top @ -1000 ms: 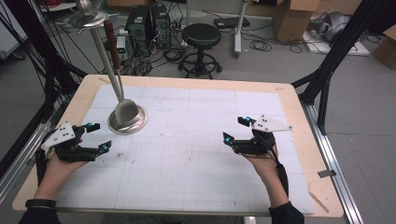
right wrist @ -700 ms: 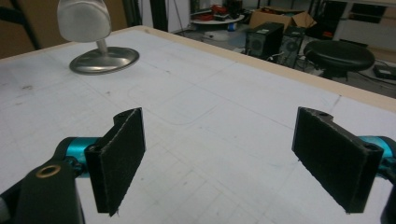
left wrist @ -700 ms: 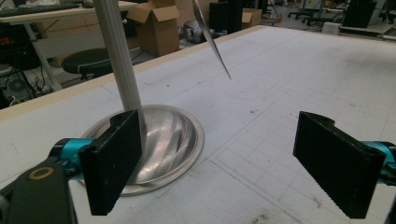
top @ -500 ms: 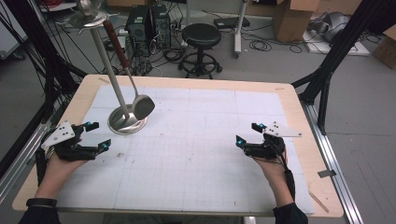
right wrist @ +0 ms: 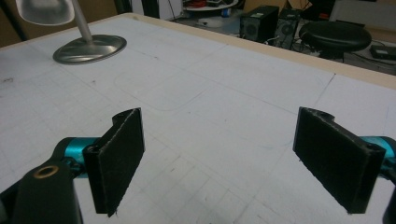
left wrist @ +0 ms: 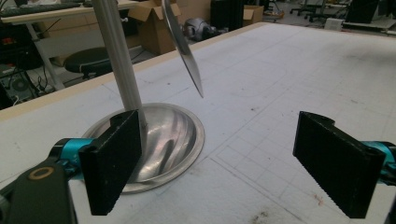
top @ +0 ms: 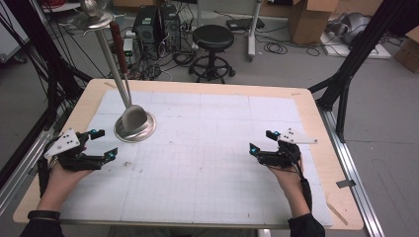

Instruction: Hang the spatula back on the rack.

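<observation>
Fingers spread wide and empty on left gripper (top: 101,143) at near left and right gripper (top: 262,141) at near right, both low over the bench (top: 207,197). Far left: metal stand (top: 135,126) with spatula (top: 133,116) hanging above its round base.

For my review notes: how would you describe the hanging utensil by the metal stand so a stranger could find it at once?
Start at the white gridded mat on the wooden table, then find the round silver stand base at its far left. A pole rises from it, and the ladle hangs beside that pole, bowl just above the base. Its dark red-brown handle sets it apart from the bare silver pole.
</observation>
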Tool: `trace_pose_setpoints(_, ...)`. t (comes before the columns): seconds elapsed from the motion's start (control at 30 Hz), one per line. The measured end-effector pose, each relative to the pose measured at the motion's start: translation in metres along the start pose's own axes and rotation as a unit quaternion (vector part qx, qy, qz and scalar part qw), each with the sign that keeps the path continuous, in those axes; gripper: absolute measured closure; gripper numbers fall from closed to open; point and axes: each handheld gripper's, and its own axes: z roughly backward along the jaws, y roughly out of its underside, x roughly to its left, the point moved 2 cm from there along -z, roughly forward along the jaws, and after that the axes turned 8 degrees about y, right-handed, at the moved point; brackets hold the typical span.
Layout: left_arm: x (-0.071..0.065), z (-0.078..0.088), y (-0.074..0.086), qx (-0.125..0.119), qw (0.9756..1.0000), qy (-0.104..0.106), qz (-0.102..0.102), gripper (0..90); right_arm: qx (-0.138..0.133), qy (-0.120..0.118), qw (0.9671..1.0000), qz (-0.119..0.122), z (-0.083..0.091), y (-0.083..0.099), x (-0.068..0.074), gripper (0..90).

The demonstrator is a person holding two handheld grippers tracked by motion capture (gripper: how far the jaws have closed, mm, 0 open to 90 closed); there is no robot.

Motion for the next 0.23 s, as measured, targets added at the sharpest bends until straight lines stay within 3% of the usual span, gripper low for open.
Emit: trace_pose_setpoints(0.23,0.0007,0.0,0.0002,-0.001,1.0,0.0,0.0,16.3,0.003,0.002,1.0,-0.003,-0.0006,0.0007,-0.0007,15.8)
